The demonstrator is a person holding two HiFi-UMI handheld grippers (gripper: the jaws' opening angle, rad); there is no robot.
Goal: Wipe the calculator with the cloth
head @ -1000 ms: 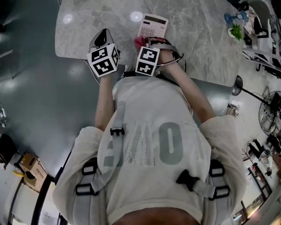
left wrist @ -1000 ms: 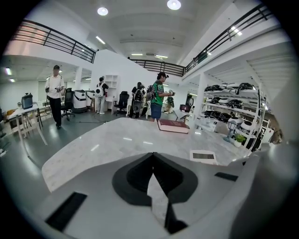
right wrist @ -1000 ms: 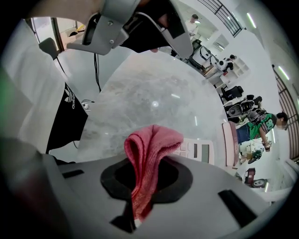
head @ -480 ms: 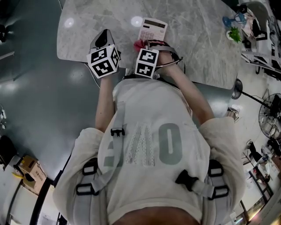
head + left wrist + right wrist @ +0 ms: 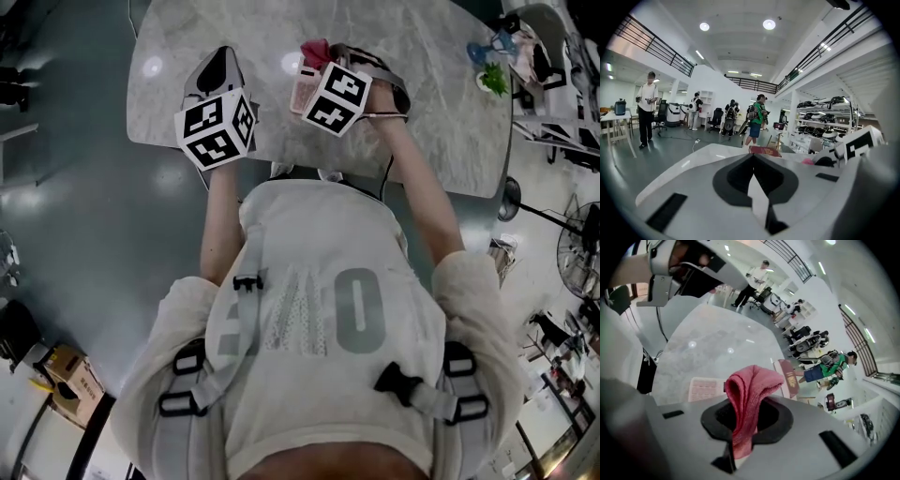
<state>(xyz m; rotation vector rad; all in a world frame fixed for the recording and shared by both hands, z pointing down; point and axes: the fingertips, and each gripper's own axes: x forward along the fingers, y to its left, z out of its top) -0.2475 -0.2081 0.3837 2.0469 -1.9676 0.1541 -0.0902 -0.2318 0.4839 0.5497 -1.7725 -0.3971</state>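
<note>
My right gripper (image 5: pixel 740 446) is shut on a folded red cloth (image 5: pixel 749 394), which sticks up out of the jaws. Beyond it the pale pink calculator (image 5: pixel 707 389) lies flat on the marble table (image 5: pixel 703 348); the cloth hangs above it, apart from it. In the head view the right gripper (image 5: pixel 319 58) with the cloth (image 5: pixel 314 50) covers most of the calculator (image 5: pixel 302 94). My left gripper (image 5: pixel 752 164) is shut with nothing in it. It is held off the table at the left (image 5: pixel 217 64) and points out over the table into the hall.
A dark red booklet (image 5: pixel 790 378) lies on the table beyond the calculator. Small blue and green items (image 5: pixel 492 61) sit at the table's far right end. The table's near edge (image 5: pixel 281 155) runs by my chest. Several people stand in the hall behind.
Both grippers have risen and moved up the picture. The right one has lifted the cloth off the calculator and now covers most of it in the head view.
</note>
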